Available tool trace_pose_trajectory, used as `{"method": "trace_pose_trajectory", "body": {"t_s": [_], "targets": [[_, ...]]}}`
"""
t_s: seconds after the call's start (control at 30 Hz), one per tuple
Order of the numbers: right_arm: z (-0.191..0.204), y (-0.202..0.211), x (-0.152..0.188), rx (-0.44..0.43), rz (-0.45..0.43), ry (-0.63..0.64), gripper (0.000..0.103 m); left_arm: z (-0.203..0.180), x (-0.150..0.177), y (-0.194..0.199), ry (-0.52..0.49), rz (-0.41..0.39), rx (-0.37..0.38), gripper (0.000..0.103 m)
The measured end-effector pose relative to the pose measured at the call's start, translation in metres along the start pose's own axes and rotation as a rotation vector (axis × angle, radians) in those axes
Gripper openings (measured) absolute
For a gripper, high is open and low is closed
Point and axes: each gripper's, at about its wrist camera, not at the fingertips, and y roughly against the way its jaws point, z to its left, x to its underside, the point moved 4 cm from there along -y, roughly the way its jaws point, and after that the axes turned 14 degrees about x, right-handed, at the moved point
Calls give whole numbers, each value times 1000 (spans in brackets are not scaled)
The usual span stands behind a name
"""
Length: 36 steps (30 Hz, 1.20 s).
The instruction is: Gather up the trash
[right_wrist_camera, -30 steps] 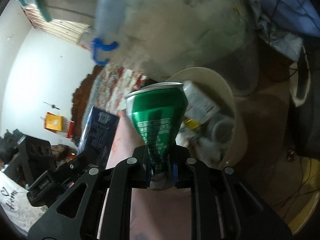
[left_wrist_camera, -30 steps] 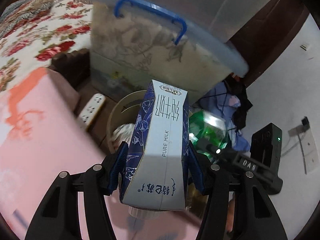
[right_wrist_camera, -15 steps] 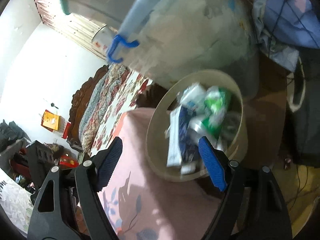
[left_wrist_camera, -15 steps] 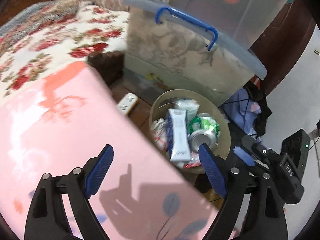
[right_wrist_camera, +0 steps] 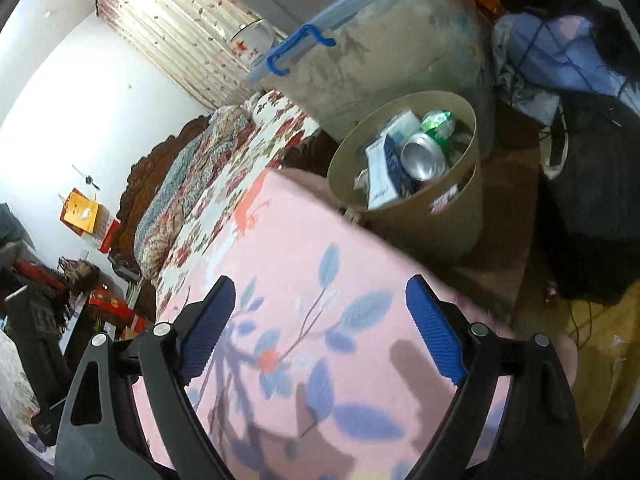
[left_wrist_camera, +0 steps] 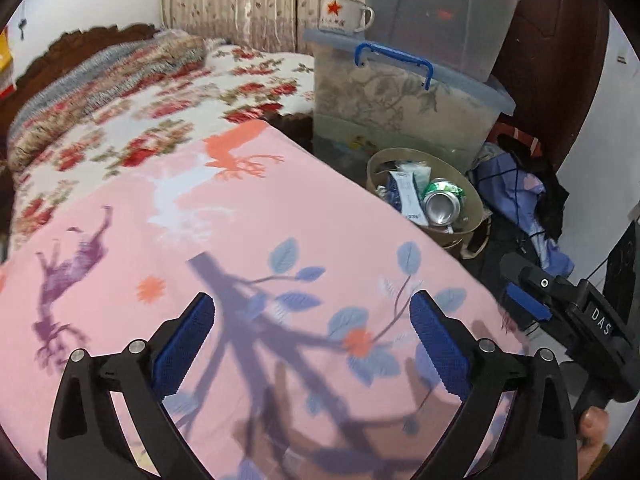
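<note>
A tan round trash bin (left_wrist_camera: 476,200) (right_wrist_camera: 424,224) stands on the floor beside the bed. In it lie a blue and white milk carton (left_wrist_camera: 406,196) (right_wrist_camera: 382,168) and a green drink can (left_wrist_camera: 442,204) (right_wrist_camera: 426,154) among other wrappers. My left gripper (left_wrist_camera: 312,344) is open and empty above the pink bedcover. My right gripper (right_wrist_camera: 320,332) is open and empty above the same cover, and shows at the right edge of the left wrist view (left_wrist_camera: 524,306). Both are back from the bin.
A pink printed bedcover (left_wrist_camera: 240,240) (right_wrist_camera: 320,320) fills the foreground, with a floral quilt (left_wrist_camera: 160,112) behind. Stacked clear storage boxes (left_wrist_camera: 400,96) (right_wrist_camera: 360,40) with a mug (left_wrist_camera: 344,12) stand behind the bin. Clothes and cables (left_wrist_camera: 524,196) (right_wrist_camera: 560,52) lie on the floor to the right.
One second ago my left gripper held the milk carton and my right the green can over the bin. Both opened, the items dropped in, and both grippers pulled back over the bed.
</note>
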Motion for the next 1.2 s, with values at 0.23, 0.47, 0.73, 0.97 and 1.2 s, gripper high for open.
{"method": "trace_pose_trajectory", "body": {"t_s": [0.23,0.47,0.73,0.97,1.2], "targets": [[28,38,27,17,-21,48,94,11,26,56,-8,-69,-86,94],[47,58,48,55,-33,79,97,24,42,94,-11,-126,-156,94],[62,81,60,102,-79,95,99,24,50,121,-51,-174,-222,94],[71,96,66,121,-115,107,99,26,50,132,-30,-184,-232,94],[74,105,68,140,-168,129,99,23,48,139,-35,-209,-270,94]]}}
